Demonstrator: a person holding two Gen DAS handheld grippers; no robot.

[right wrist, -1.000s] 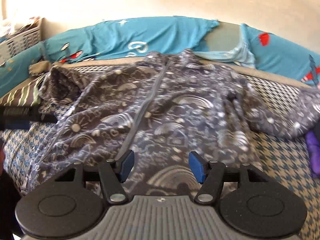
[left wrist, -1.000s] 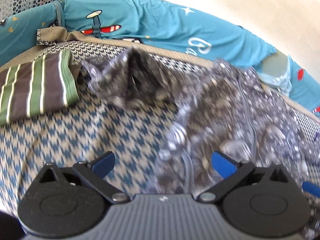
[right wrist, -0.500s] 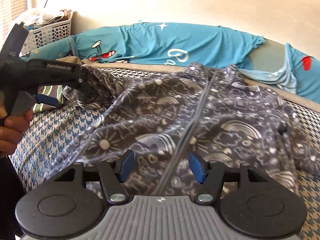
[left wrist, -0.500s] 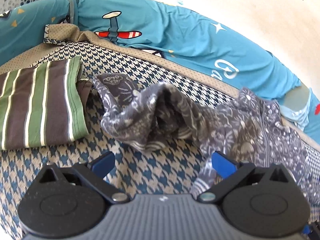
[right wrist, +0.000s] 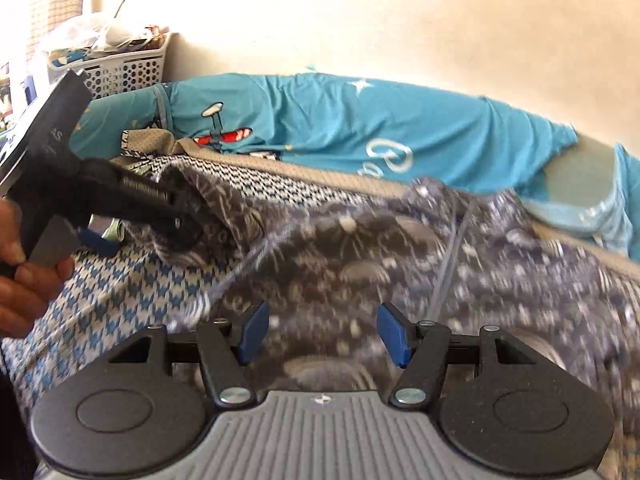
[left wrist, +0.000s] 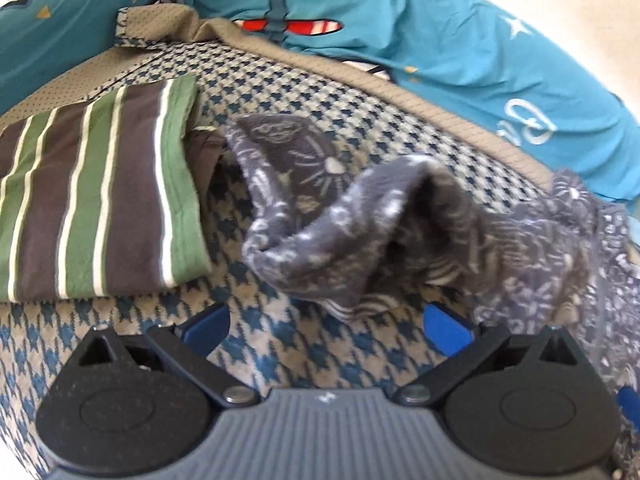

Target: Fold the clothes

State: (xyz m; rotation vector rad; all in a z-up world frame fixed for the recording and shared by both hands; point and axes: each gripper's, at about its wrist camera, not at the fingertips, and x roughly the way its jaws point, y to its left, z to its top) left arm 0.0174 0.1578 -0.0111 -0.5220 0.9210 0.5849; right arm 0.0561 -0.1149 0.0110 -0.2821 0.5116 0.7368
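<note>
A grey fleece garment with a pale pattern and a zip (right wrist: 400, 264) lies spread across the houndstooth bed cover (right wrist: 120, 300). Its bunched hood end (left wrist: 344, 220) rests just ahead of my left gripper (left wrist: 325, 326), which is open with only the cover between its blue pads. My right gripper (right wrist: 324, 334) is open too and hovers low over the garment's body, gripping nothing. In the right wrist view a hand (right wrist: 24, 280) holds the left gripper's handle (right wrist: 52, 216) at the far left, and its black front end is beside the hood.
A folded brown and green striped garment (left wrist: 100, 200) lies left of the hood, almost touching it. Teal printed bedding (left wrist: 400, 40) runs along the far edge against the wall. A white laundry basket (right wrist: 120, 68) stands at the back left.
My left gripper moved left and closer to the hood end, which now sits near its fingers. The right view swung left and drew closer over the garment. Both stayed open.
</note>
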